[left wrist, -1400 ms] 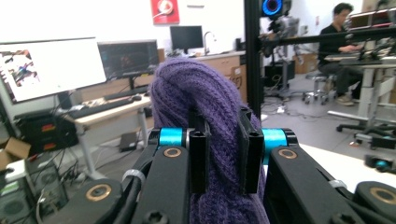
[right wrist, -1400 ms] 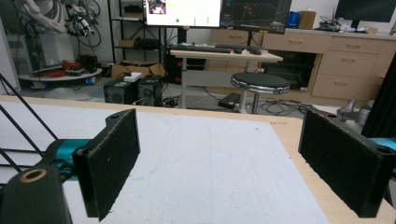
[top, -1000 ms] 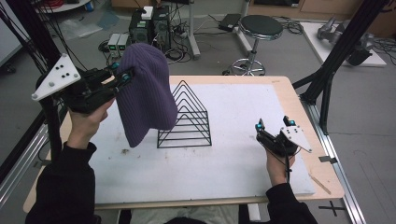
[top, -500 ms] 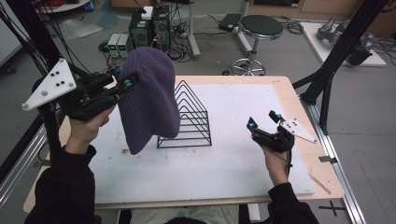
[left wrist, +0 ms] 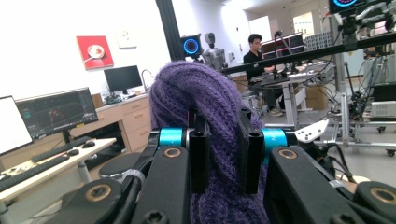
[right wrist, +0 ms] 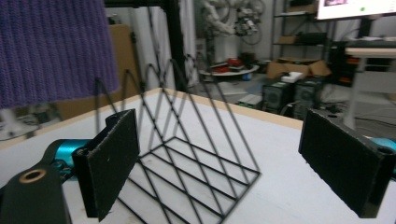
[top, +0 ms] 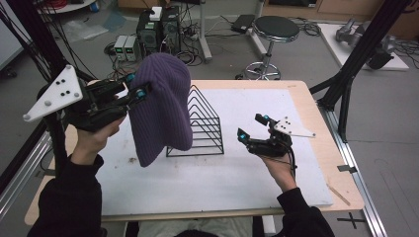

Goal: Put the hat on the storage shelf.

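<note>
Compared with the frame one second earlier, the left gripper (top: 140, 92) has risen slightly and drawn the purple knit hat (top: 160, 106) a little higher; the hat's top now stands well above the wire rack (top: 200, 123), while its lower edge hangs off the white table mat (top: 276, 182) at the rack's left side; the right gripper (top: 252, 129) has moved from the right part of the mat inward toward the rack and now sits near the rack's right end, apart from it.

Left gripper: jaws clenched on a fold of the hat; in the left gripper view the knit fabric (left wrist: 210, 121) is pinched between the two black jaws and bulges above and below them; the gripper is held in the air at the table's left edge.

Right gripper (right wrist: 233, 168): jaws spread wide, nothing between them; in the right gripper view the rack (right wrist: 187, 140) lies straight ahead through the gap, with the hanging hat (right wrist: 56, 46) at upper left.

The hat drapes in front of the rack's left portion in the high view and hides that part of the wires; the rack stands upright on the mat, its triangular dividers pointing up.

Surroundings: a round stool (top: 275, 29) and computer cases (top: 158, 27) stand on the floor beyond the table; a black frame post (top: 356, 69) rises at the table's far right corner.
</note>
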Available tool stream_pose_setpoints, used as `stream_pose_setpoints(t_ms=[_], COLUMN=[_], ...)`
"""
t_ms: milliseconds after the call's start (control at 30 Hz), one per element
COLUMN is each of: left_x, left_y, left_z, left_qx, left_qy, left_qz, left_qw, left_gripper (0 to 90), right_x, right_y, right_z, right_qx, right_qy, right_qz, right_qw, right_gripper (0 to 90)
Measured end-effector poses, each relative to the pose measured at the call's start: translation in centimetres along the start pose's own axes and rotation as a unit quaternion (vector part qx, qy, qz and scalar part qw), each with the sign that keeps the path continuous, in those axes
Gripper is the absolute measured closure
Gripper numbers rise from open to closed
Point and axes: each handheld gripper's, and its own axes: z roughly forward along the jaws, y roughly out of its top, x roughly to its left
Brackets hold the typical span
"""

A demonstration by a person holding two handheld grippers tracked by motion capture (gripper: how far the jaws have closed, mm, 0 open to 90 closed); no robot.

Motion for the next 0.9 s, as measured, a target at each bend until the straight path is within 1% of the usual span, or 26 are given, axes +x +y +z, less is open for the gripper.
stream_pose_setpoints(t_ms=[33,67,100,133,200,267,300,367,433,500,533,567,600,633,667,700,733,767,800,833,867,900], left_x=[-0.1,-0.2,-0.2,-0.3,-0.3,-0.5,-0.5,-0.8,-1.1,-1.3,-1.4,-1.5,-1.5,-1.6,-1.7,-1.8,-1.9,-1.9,-2.0,-2.0,-2.1,-2.2], left_y=[0.0,0.1,0.1,0.1,0.0,0.0,0.0,0.1,0.1,0.1,0.1,0.1,0.0,0.0,-0.1,-0.1,-0.2,-0.3,-0.3,-0.4,-0.5,-0.6], left_z=[0.0,0.0,0.0,0.0,0.2,0.4,0.5,0.8,1.1,1.4,1.5,1.7,1.8,2.0,2.1,2.3,2.5,2.7,2.9,3.2,3.4,3.8], left_qx=[-0.001,-0.001,-0.001,-0.001,-0.003,-0.004,-0.004,-0.006,-0.008,-0.006,-0.005,-0.003,-0.002,-0.001,0.000,0.001,0.001,0.001,0.002,0.001,0.000,0.003], left_qy=[-0.002,-0.004,-0.005,-0.007,-0.012,-0.017,-0.022,-0.028,-0.036,-0.039,-0.040,-0.042,-0.043,-0.046,-0.048,-0.050,-0.053,-0.056,-0.059,-0.062,-0.066,-0.071], left_qz=[0.000,0.001,0.003,0.003,0.001,0.002,0.002,0.005,0.007,0.010,0.010,0.010,0.009,0.009,0.009,0.010,0.011,0.011,0.011,0.011,0.009,0.010], left_qw=[1.0000,1.0000,1.0000,1.0000,0.9999,0.9998,0.9997,0.9996,0.9993,0.9992,0.9991,0.9991,0.9990,0.9989,0.9988,0.9987,0.9985,0.9984,0.9982,0.9980,0.9978,0.9974], left_gripper=[78.2,78.2,78.1,78.1,78.1,78.1,78.1,78.1,78.1,78.1,78.1,78.1,78.1,78.0,78.0,78.1,78.1,78.0,78.0,78.0,78.0,78.0], right_x=[0.3,0.3,0.4,0.4,0.7,0.7,0.8,0.9,1.3,1.6,1.6,1.9,1.9,2.2,2.2,2.5,2.5,2.7,2.7,2.8,3.1,3.2], right_y=[0.2,0.2,0.3,0.3,0.4,0.5,0.6,0.7,1.1,1.4,1.4,1.6,1.6,1.7,1.7,1.8,1.8,1.8,1.8,1.8,1.9,1.9], right_z=[0.2,0.2,0.4,0.4,0.5,0.5,0.6,0.7,0.9,1.1,1.1,1.3,1.3,1.5,1.5,1.8,1.8,2.1,2.1,2.2,2.6,2.7], right_qx=[-0.002,-0.002,-0.002,-0.002,-0.001,0.000,0.001,-0.001,-0.002,-0.003,-0.003,-0.003,-0.003,-0.003,-0.003,-0.001,-0.001,0.004,0.004,0.009,0.018,0.019], right_qy=[0.017,0.017,0.031,0.031,0.048,0.053,0.065,0.067,0.080,0.089,0.089,0.098,0.098,0.107,0.107,0.117,0.117,0.129,0.129,0.139,0.155,0.161], right_qz=[0.001,0.001,0.003,0.003,0.004,0.002,0.003,0.000,-0.003,-0.004,-0.004,-0.006,-0.006,-0.006,-0.006,-0.007,-0.007,-0.005,-0.005,-0.003,-0.004,-0.008], right_qw=[0.9999,0.9999,0.9995,0.9995,0.9988,0.9986,0.9978,0.9978,0.9967,0.9960,0.9960,0.9952,0.9952,0.9942,0.9942,0.9931,0.9931,0.9916,0.9916,0.9903,0.9877,0.9867], right_gripper=[11.8,11.8,11.8,11.8,11.9,11.8,11.8,11.9,11.9,11.8,11.8,11.9,11.9,11.9,11.9,11.9,11.9,11.8,11.8,11.9,11.9,11.9])
